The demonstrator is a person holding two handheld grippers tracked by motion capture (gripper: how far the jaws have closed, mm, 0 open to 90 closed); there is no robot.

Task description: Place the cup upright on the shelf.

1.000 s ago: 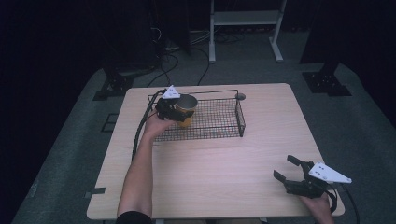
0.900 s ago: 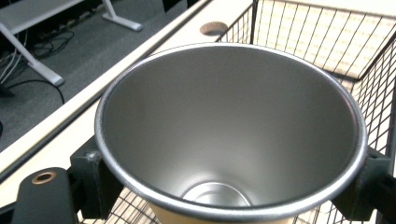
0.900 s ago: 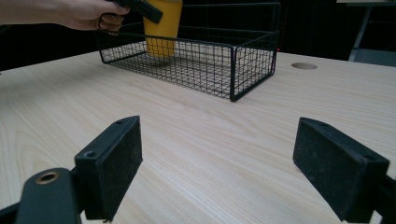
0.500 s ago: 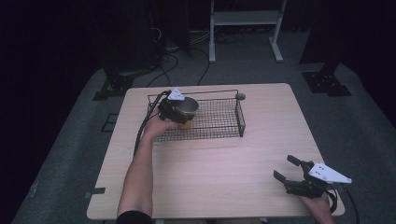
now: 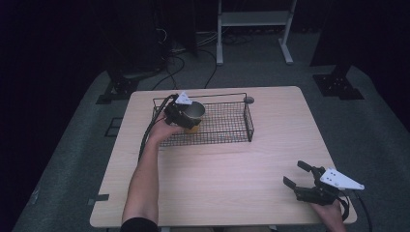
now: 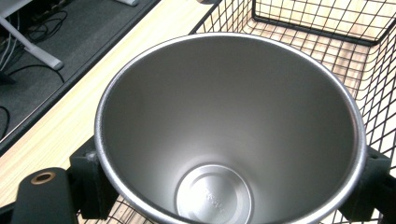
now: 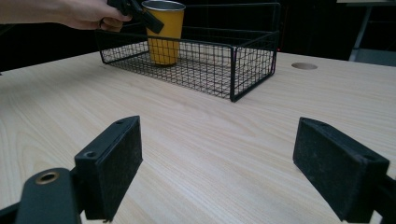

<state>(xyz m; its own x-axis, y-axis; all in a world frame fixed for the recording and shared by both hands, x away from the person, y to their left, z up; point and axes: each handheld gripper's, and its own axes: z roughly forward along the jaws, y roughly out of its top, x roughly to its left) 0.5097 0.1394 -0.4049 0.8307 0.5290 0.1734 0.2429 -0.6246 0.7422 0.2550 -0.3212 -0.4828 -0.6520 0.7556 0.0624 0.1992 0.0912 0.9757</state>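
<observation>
The left gripper (image 5: pixel 186 115) is clamped on a yellow cup (image 5: pixel 193 116) with a steel inside, its jaws pressed against the cup's sides just below the rim. The cup stands upright inside the black wire basket (image 5: pixel 227 126), at the basket's left end, close to the left wall; whether its base rests on the mesh floor cannot be told for sure. In the left gripper view the cup's bare steel inside (image 6: pixel 229 126) faces the camera, with basket mesh beyond it. The basket sits on the far half of the tabletop (image 5: pixel 232 179). The right gripper (image 5: pixel 302 180) is well apart from the basket, near the tabletop's near right corner, its jaws spread wide with nothing between them, pointing toward the basket
</observation>
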